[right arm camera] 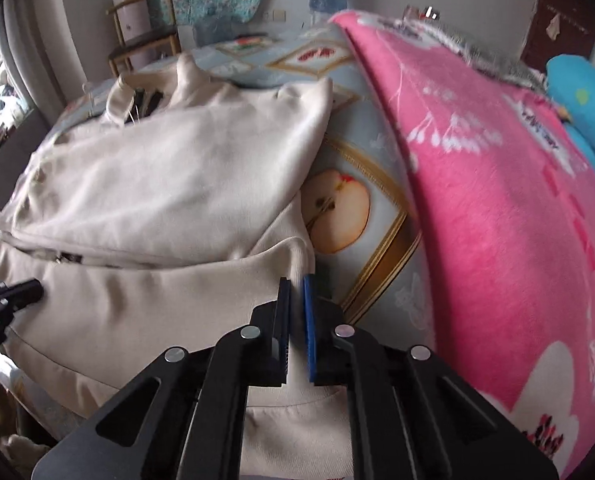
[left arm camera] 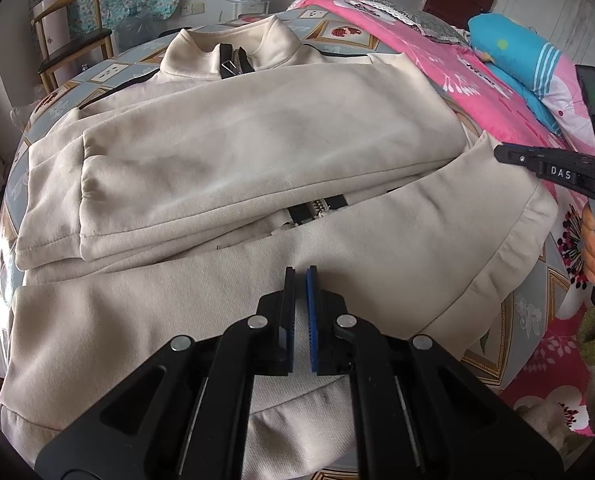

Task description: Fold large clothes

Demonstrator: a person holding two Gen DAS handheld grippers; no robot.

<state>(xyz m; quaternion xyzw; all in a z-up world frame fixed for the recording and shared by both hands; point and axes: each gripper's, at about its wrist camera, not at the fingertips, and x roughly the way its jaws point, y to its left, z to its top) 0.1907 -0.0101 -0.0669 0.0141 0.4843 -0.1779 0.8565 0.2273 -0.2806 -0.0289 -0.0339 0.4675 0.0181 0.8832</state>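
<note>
L gripper (left arm camera: 300, 276) sits nearest, jaws together w/ a fold of the cream jacket (left arm camera: 233, 148) pinched between the pads, near the hem. R gripper (right arm camera: 296, 286) likewise closed, clamped on the jacket's right hem edge – cloth runs between its pads. Jacket lies on the bed sheet (right arm camera: 361, 120), sleeves folded across the chest, zip partly showing, collar at the far end. Pink blanket (right arm camera: 497, 200) beside it; beyond – a wooden chair (left arm camera: 69, 36).
</note>
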